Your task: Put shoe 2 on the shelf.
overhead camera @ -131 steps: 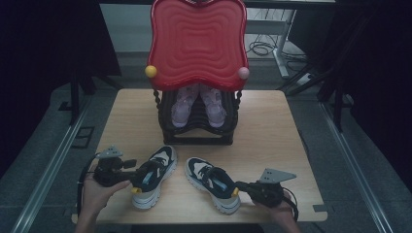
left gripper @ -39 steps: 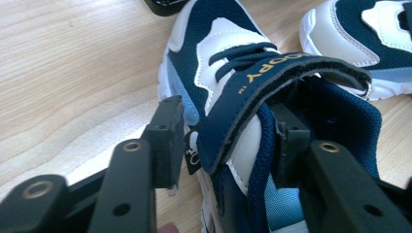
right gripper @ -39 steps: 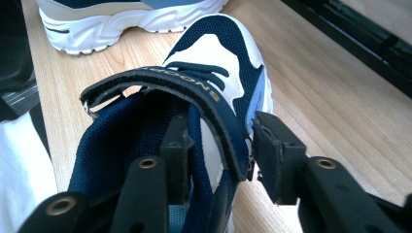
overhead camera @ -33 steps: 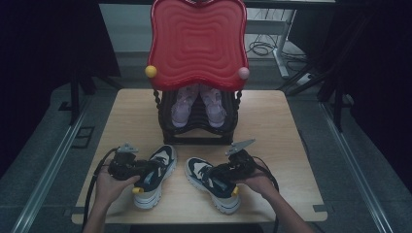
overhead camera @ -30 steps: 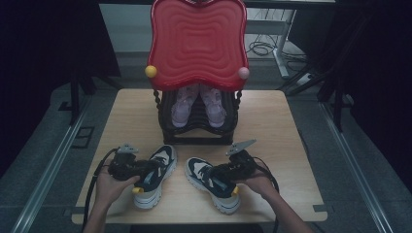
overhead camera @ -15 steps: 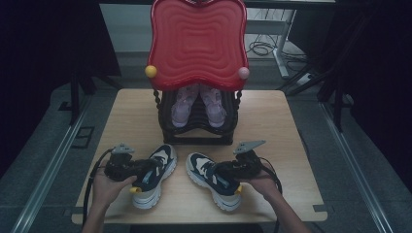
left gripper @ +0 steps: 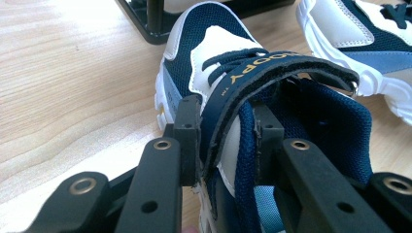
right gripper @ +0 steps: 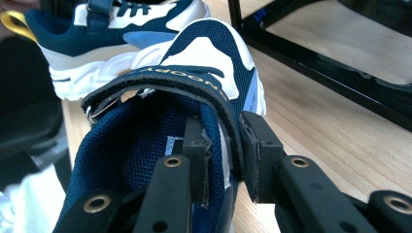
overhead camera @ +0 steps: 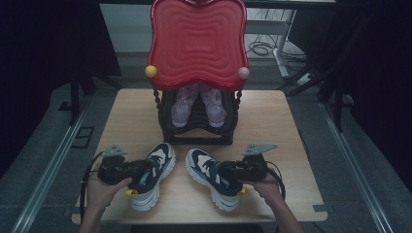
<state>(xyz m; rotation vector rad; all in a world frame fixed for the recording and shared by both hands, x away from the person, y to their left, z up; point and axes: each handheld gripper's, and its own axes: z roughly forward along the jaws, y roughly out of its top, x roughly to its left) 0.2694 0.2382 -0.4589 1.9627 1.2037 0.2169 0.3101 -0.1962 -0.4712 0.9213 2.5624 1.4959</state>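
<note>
Two navy and white sneakers lie side by side at the table's near edge, toes pointing toward the rack. My left gripper (overhead camera: 142,170) is shut on the left sneaker (overhead camera: 163,156). One jaw is outside the collar wall and one inside, under the strap (left gripper: 272,68), about the left gripper's midpoint (left gripper: 226,141). My right gripper (overhead camera: 227,173) is shut the same way on the right sneaker (overhead camera: 201,165), its jaws clamping the collar wall and strap (right gripper: 170,77) around the midpoint (right gripper: 224,145). Both pairs of jaws have just been closing on the shoe walls.
A black shoe rack (overhead camera: 197,131) stands mid-table with a pair of pink shoes (overhead camera: 182,104) on it. A tall red wavy panel (overhead camera: 197,43) rises above it. Bare wooden table (overhead camera: 277,121) lies to either side. A person's hands hold both grippers.
Both grippers came in from the sides and took hold of the sneakers' collars. Over the last second the left one drifted slightly left and the right one slightly right.
</note>
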